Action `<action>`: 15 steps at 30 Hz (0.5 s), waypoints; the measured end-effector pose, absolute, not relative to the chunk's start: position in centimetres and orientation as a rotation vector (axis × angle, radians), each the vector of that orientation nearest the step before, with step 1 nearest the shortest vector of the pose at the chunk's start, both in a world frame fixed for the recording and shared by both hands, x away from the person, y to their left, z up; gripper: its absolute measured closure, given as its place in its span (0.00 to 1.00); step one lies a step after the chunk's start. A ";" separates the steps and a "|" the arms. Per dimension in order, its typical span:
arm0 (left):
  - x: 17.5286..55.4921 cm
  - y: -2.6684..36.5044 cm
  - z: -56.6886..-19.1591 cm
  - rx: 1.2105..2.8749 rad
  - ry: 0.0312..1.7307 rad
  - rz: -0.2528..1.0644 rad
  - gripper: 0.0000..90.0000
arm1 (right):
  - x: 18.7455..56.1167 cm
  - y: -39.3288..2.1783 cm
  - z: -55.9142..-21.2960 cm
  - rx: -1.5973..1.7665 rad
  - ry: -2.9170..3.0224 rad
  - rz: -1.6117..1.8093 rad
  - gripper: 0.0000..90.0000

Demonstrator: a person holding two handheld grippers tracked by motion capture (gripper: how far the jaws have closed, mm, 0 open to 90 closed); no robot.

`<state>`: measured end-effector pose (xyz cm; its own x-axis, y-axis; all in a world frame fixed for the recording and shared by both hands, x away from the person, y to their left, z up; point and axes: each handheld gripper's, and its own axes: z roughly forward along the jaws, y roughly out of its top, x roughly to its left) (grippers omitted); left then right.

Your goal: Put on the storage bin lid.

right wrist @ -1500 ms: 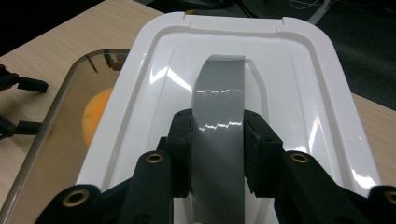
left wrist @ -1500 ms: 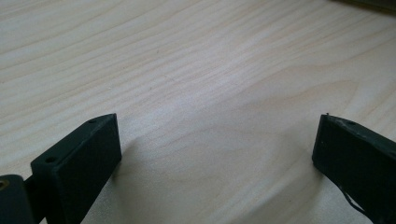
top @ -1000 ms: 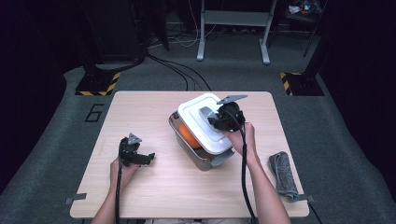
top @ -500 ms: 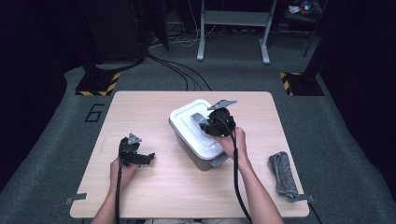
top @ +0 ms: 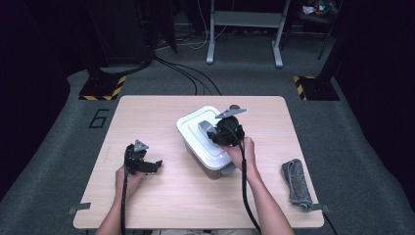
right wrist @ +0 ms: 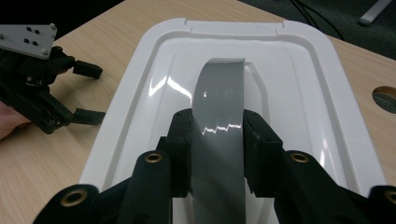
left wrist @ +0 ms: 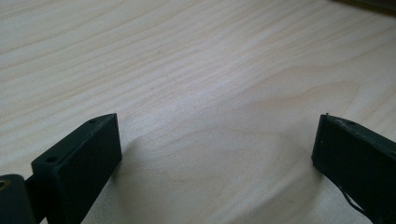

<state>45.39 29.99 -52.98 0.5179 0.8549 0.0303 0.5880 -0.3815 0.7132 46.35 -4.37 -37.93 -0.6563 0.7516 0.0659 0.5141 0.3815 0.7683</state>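
Note:
A white lid (top: 195, 132) with a grey strap handle (right wrist: 219, 93) lies flat on a grey container (top: 218, 172) in the middle of the wooden table (top: 147, 117). My right gripper (top: 215, 134) comes from the near side and is shut on that handle, its pads (right wrist: 180, 135) pressing both of its edges. The lid's rim (right wrist: 313, 70) runs all round the handle. My left gripper (top: 149, 164) rests low over bare wood at the left, jaws wide open with nothing between them (left wrist: 217, 140). It appears at the far left in the right gripper view (right wrist: 95, 93).
A folded grey cloth (top: 296, 183) lies near the table's right front edge. A round hole (right wrist: 385, 98) is in the tabletop beyond the container. Black stands and cables (top: 186, 73) sit on the floor behind the table.
The lid was held tilted above the container with orange contents showing; my right gripper has moved left and down with it, and the lid now sits on the container. The left gripper stayed put.

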 end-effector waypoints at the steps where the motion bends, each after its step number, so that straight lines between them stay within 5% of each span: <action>1: 45.4 30.0 -53.0 2.109 1.170 0.528 0.01 | 46.4 -4.4 -38.1 1.065 2.353 1.136 0.74; 9: 45.4 29.9 -53.0 2.090 1.181 0.528 0.01 | 46.1 -4.2 -38.2 1.095 2.342 1.126 0.72; 15: 45.4 29.9 -53.0 2.087 1.182 0.528 0.01 | 46.2 -4.3 -38.3 1.106 2.347 1.119 0.51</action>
<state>45.37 29.88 -53.04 0.5072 0.8616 0.0196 0.5895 -0.3634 0.7214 46.25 -4.31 -38.26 -0.6517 0.7572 0.0441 0.5111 0.3955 0.7631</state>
